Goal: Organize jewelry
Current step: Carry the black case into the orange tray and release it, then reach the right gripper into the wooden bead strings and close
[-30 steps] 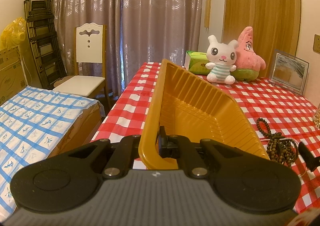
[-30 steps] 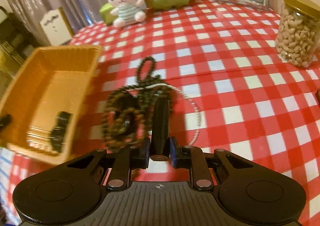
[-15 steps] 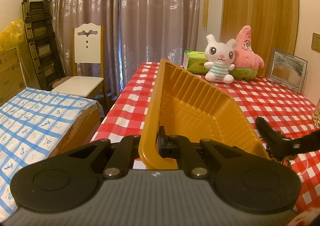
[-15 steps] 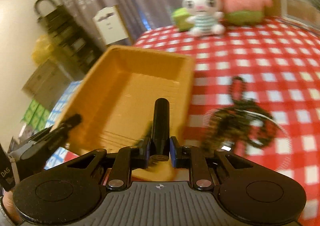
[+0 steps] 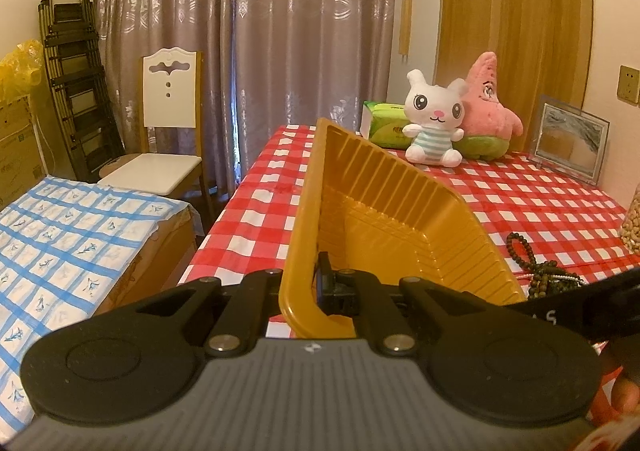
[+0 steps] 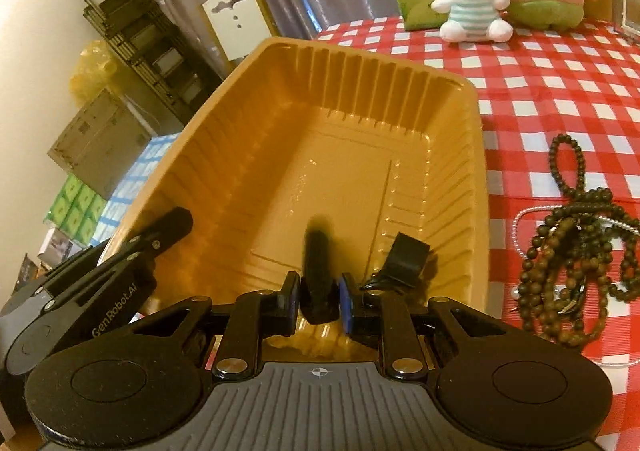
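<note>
A yellow plastic tray [image 6: 340, 155] sits at the table's near left corner. My left gripper [image 5: 316, 283] is shut on the tray's near rim [image 5: 298, 251] and tilts it; it also shows in the right wrist view [image 6: 160, 235]. My right gripper [image 6: 318, 295] hovers over the tray's near end, its jaws slightly apart, with a blurred dark cylinder [image 6: 318, 263] between them, seemingly loose. A tangle of dark bead necklaces and a pearl strand [image 6: 576, 247] lies on the cloth right of the tray; it also shows in the left wrist view [image 5: 540, 271].
Red checked tablecloth [image 6: 540, 91]. At the back stand a white bunny plush [image 5: 434, 119], a pink star plush [image 5: 486, 107], a green tissue pack [image 5: 384, 125] and a photo frame [image 5: 570, 143]. A nut jar [image 5: 632, 223] is at the right. A chair [image 5: 168, 131] stands left of the table.
My right gripper swung left from the necklace pile to above the tray, and its jaws have parted a little around the dark cylinder. The left gripper keeps holding the tray.
</note>
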### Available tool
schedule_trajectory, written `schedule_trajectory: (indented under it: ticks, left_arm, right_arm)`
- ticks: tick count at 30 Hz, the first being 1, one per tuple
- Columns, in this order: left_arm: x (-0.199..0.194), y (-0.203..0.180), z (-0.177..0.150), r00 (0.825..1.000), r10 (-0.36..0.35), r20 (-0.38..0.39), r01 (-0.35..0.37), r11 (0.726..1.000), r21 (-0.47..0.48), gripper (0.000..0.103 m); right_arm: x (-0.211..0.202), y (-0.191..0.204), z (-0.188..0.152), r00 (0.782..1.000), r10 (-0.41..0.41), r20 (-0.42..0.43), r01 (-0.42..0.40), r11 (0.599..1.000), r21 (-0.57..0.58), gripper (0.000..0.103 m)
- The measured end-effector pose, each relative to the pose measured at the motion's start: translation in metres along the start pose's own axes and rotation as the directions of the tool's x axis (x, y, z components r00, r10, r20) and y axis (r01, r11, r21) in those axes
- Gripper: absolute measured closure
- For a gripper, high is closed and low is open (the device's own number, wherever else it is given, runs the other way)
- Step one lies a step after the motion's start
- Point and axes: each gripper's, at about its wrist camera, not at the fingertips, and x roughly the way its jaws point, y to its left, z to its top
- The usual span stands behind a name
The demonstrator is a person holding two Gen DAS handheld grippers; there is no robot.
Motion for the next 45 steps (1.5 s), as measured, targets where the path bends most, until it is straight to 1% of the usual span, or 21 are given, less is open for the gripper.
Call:
schedule_trajectory:
  ticks: [1,3,6,9,11,15,17,20,24,28,33,37,45]
  left_arm:
    - [0.000,0.000,0.000,1.000,-0.003,0.000,0.003,1.000,0.000,0.099]
    - [0.000,0.000,0.001,1.000,-0.005,0.001,0.005,1.000,0.002,0.099]
    - [0.001,0.001,0.001,1.000,-0.006,-0.001,0.006,1.000,0.001,0.099]
    - [0.002,0.000,0.001,1.000,-0.006,-0.002,0.006,1.000,0.001,0.099]
    - [0.002,0.000,0.001,1.000,-0.006,-0.002,0.006,1.000,-0.001,0.099]
    - [0.002,0.001,0.001,1.000,-0.004,-0.001,0.004,1.000,-0.002,0.099]
    - [0.003,0.002,0.000,1.000,-0.001,-0.001,0.001,1.000,-0.004,0.099]
    - [0.003,0.002,0.000,1.000,0.003,-0.003,-0.003,1.000,-0.006,0.099]
    - [0.003,0.001,0.000,1.000,0.008,-0.003,-0.008,1.000,-0.003,0.098]
    - [0.003,0.001,-0.001,1.000,0.013,-0.004,-0.013,1.000,-0.003,0.098]
    - [0.003,0.001,0.000,1.000,0.017,-0.004,-0.017,1.000,-0.001,0.098]
    - [0.002,0.001,0.000,1.000,0.017,-0.003,-0.017,1.000,-0.002,0.098]
    - [0.001,0.002,-0.001,1.000,0.022,-0.006,-0.022,1.000,-0.006,0.098]
  right_arm:
    - [-0.001,0.002,-0.001,1.000,0.005,0.004,-0.005,1.000,-0.005,0.080]
    - [-0.006,0.002,-0.002,1.000,0.018,0.015,-0.018,1.000,-0.010,0.071]
    - [-0.018,0.004,-0.004,0.998,0.048,0.044,-0.046,0.998,-0.049,0.070]
    - [-0.035,0.001,-0.012,0.997,0.030,0.071,-0.023,0.994,-0.102,0.070]
    - [-0.046,-0.008,-0.017,0.996,0.008,0.085,0.000,0.995,-0.095,0.070]
    - [-0.069,-0.040,-0.023,0.992,-0.074,0.104,0.077,0.997,-0.025,0.070]
    - [-0.078,-0.054,-0.027,0.989,-0.109,0.099,0.109,0.994,0.013,0.070]
    - [-0.085,-0.078,-0.035,0.984,-0.166,0.065,0.162,0.985,0.061,0.070]
    - [-0.087,-0.099,-0.047,0.974,-0.226,0.019,0.224,0.972,0.070,0.070]
    - [-0.088,-0.105,-0.052,0.969,-0.247,0.008,0.247,0.968,0.054,0.070]
    - [-0.082,-0.100,-0.049,0.967,-0.253,0.025,0.254,0.967,-0.034,0.070]
    - [-0.075,-0.098,-0.045,0.967,-0.251,0.038,0.253,0.964,-0.081,0.070]
    - [-0.046,-0.089,-0.036,0.961,-0.274,0.046,0.278,0.942,-0.188,0.070]
